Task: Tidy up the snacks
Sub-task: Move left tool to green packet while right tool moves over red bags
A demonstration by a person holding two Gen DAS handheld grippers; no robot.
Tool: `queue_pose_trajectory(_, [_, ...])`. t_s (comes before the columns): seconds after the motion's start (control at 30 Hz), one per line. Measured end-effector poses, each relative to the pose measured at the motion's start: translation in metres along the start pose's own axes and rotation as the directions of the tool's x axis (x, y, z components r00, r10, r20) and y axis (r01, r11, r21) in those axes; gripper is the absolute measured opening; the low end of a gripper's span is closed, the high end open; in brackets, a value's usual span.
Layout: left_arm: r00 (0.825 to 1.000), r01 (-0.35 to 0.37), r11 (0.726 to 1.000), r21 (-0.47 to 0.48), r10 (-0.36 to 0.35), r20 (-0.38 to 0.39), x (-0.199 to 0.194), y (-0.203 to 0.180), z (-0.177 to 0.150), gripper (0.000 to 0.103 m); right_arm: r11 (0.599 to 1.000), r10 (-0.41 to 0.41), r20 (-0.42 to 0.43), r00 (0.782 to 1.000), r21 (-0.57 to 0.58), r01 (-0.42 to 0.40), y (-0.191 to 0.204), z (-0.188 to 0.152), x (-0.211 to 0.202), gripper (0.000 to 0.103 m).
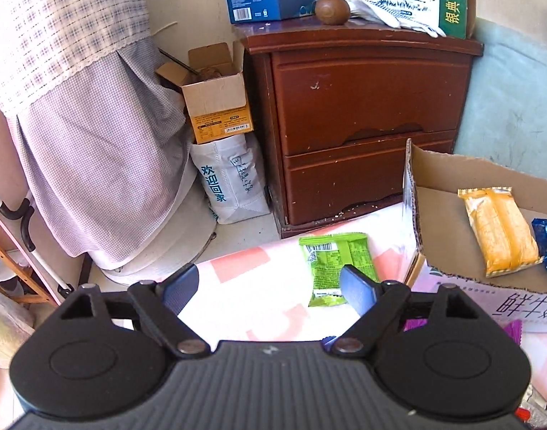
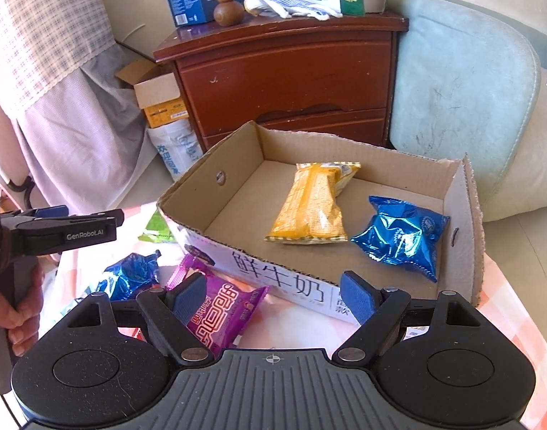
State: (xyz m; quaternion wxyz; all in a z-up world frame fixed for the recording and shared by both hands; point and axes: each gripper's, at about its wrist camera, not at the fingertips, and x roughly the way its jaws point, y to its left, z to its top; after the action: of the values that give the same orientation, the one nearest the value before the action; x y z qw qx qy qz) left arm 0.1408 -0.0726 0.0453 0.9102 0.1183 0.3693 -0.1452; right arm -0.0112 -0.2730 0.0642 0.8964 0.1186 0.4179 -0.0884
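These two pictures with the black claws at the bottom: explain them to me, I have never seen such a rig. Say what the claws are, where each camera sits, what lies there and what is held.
The claws are hand-held grasping tools, one in each of a person's hands. Each carries a wide-angle camera that looks forward along its two blue-padded fingers.

The left wrist view shows the left tool, open over a green snack packet on a pink-checked cloth. It holds nothing.

The right wrist view shows the right tool, also open and empty, in front of a cardboard box. In the box lie a yellow packet and a blue foil packet. On the cloth outside it lie a purple packet and another blue one. At the left edge you see the person's hand gripping the other tool's handle.
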Motion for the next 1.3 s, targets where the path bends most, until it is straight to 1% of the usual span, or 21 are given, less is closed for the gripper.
queue_pose_trajectory(0.03, [1.000, 0.012, 1.000, -0.014, -0.012, -0.001, 0.003, 0.002, 0.002, 0.085, 1.000, 0.000, -0.004, 1.000, -0.004, 0.000, 0.003, -0.001, 0.002, 0.083])
queue_pose_trajectory(0.13, [1.000, 0.006, 0.999, -0.052, -0.007, -0.015, 0.016, 0.003, 0.009, 0.085, 1.000, 0.001, -0.012, 1.000, -0.020, -0.001, 0.011, -0.003, 0.007, 0.083])
queue_pose_trajectory(0.27, [0.999, 0.009, 0.999, -0.053, -0.011, -0.041, 0.040, -0.003, 0.015, 0.085, 0.999, 0.007, -0.024, 1.000, -0.033, -0.008, 0.017, -0.006, 0.013, 0.083])
queue_pose_trajectory(0.33, [0.998, 0.024, 0.998, -0.060, -0.028, -0.063, 0.055, -0.003, 0.017, 0.085, 0.999, 0.004, -0.025, 1.000, -0.043, -0.005, 0.019, -0.007, 0.015, 0.083])
queue_pose_trajectory(0.57, [0.994, 0.006, 0.993, -0.121, -0.020, -0.109, 0.094, 0.002, 0.022, 0.085, 0.999, -0.008, -0.022, 1.000, -0.044, 0.007, 0.019, -0.006, 0.018, 0.083])
queue_pose_trajectory(0.63, [0.991, -0.005, 0.992, -0.124, -0.011, -0.132, 0.105, 0.001, 0.022, 0.086, 0.999, -0.013, -0.021, 1.000, -0.042, 0.012, 0.019, -0.006, 0.019, 0.083])
queue_pose_trajectory(0.77, [0.991, 0.001, 0.992, -0.123, -0.018, -0.136, 0.118, 0.000, 0.023, 0.088, 0.999, -0.022, -0.020, 1.000, -0.037, 0.022, 0.020, -0.006, 0.023, 0.083])
queue_pose_trajectory(0.87, [0.991, 0.001, 0.993, -0.117, -0.017, -0.134, 0.121, 0.000, 0.024, 0.089, 0.999, -0.029, -0.029, 0.999, -0.046, 0.028, 0.022, -0.006, 0.028, 0.084])
queue_pose_trajectory(1.0, [0.993, 0.002, 0.998, -0.057, -0.009, -0.118, 0.116, -0.004, 0.021, 0.089, 0.999, -0.020, -0.057, 0.998, -0.047, 0.017, 0.025, -0.008, 0.035, 0.084])
queue_pose_trajectory(1.13, [0.994, 0.003, 1.000, -0.018, -0.005, -0.110, 0.109, -0.003, 0.014, 0.089, 1.000, -0.009, -0.083, 0.997, -0.027, 0.007, 0.026, -0.010, 0.038, 0.084])
queue_pose_trajectory(1.3, [0.991, 0.013, 1.000, 0.002, -0.013, -0.133, 0.097, -0.001, 0.004, 0.090, 1.000, 0.004, -0.106, 0.994, 0.006, -0.003, 0.025, -0.012, 0.041, 0.084])
